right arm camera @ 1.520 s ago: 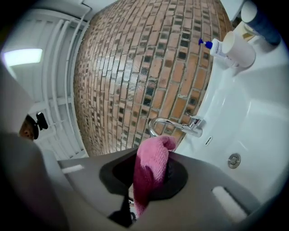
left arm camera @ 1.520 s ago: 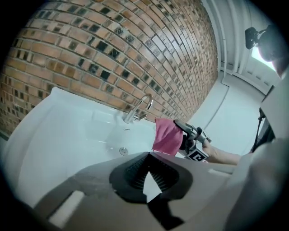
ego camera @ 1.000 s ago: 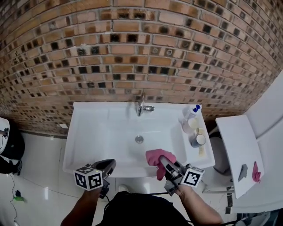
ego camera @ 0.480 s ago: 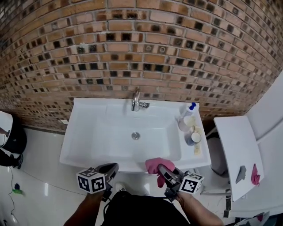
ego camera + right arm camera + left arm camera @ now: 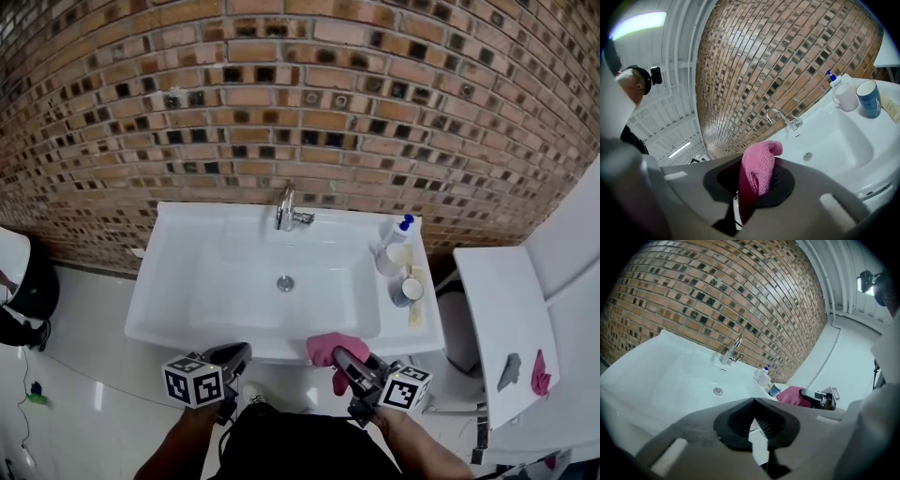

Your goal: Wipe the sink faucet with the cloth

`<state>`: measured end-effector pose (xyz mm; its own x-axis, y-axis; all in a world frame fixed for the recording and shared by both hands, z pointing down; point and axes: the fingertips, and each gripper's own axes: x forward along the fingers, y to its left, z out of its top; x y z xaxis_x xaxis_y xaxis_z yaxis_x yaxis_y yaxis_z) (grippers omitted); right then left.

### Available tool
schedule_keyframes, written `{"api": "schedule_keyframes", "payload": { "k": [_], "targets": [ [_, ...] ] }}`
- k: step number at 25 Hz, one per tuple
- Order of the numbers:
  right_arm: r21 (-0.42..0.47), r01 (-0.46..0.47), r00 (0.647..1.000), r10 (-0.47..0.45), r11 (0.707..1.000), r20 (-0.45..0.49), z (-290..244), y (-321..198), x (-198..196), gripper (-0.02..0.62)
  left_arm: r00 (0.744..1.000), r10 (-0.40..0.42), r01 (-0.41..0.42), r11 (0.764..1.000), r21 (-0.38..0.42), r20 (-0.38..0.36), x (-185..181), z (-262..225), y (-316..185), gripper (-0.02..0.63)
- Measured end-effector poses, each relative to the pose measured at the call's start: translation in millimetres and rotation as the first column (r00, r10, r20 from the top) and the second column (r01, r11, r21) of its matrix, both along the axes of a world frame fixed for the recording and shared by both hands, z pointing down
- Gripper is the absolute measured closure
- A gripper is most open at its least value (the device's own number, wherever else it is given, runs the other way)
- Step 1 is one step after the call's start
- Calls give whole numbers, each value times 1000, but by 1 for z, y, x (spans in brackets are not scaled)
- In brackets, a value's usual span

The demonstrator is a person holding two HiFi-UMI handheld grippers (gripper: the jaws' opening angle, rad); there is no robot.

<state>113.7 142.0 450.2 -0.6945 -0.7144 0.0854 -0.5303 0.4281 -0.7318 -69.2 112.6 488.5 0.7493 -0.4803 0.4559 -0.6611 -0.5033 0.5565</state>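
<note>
Cloth [image 5: 758, 171] pinched in right gripper [image 5: 339, 356]; left gripper [image 5: 239, 352] seems pressed together.

**No readable writing**

No word, number or brand can be read. The cubes on the left gripper [image 5: 239, 352] and right gripper [image 5: 339, 357] carry only black-and-white square patterns. Beyond the right fingers, the white blue-topped pump bottle [image 5: 389, 255] possibly bears a label, too small to read.

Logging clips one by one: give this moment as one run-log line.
stage: before wiping | right gripper: shut on pink cloth, near sink front rim | left gripper: shut, empty | faucet: untouched
</note>
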Motion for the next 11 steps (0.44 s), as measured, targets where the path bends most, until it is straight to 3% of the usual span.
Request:
{"api": "schedule_keyframes", "payload": {
  "k": [11],
  "targets": [
    [27, 11, 1000, -11, 1000, -17, -11, -3, 5, 552, 1000, 15, -15, 1000, 10, 8, 8, -6, -4, 601]
  ]
}}
